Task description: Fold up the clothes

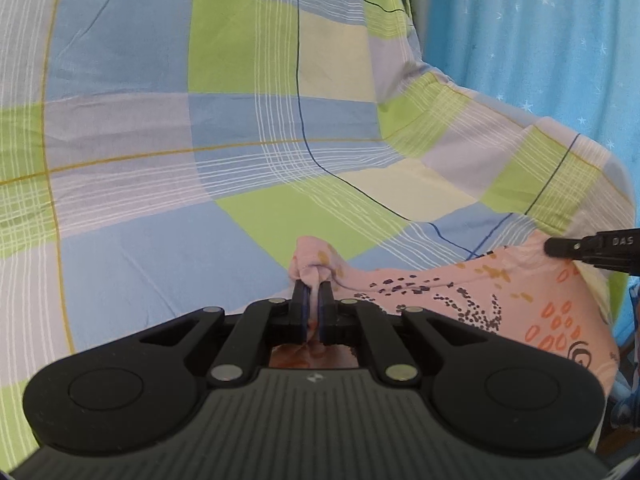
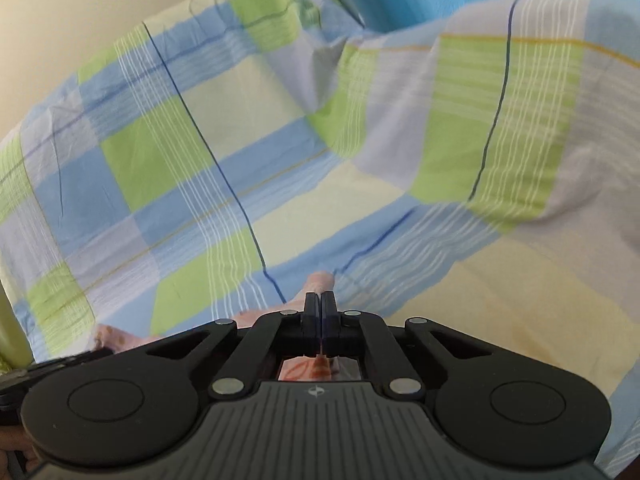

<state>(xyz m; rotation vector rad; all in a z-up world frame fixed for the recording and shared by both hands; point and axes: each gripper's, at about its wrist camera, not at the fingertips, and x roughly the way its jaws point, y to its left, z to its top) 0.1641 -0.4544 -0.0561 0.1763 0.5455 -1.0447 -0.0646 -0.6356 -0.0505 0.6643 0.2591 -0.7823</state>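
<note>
A pink patterned garment (image 1: 500, 300) with orange and dark speckled prints hangs stretched between both grippers over the bed. My left gripper (image 1: 313, 286) is shut on a bunched corner of it, and the cloth bulges above the fingers. At the right edge of the left wrist view, the right gripper (image 1: 554, 247) shows as a black tip pinching the garment's other end. In the right wrist view my right gripper (image 2: 321, 296) is shut on a small pink fold of the garment (image 2: 320, 280), with more pink cloth (image 2: 120, 338) trailing to the lower left.
A checked bedsheet (image 1: 240, 140) in blue, green and cream covers the bed and rises into rumpled mounds (image 1: 520, 168) at the right. A blue starred curtain (image 1: 540, 32) hangs behind. A cream wall (image 2: 60, 20) shows at upper left in the right wrist view.
</note>
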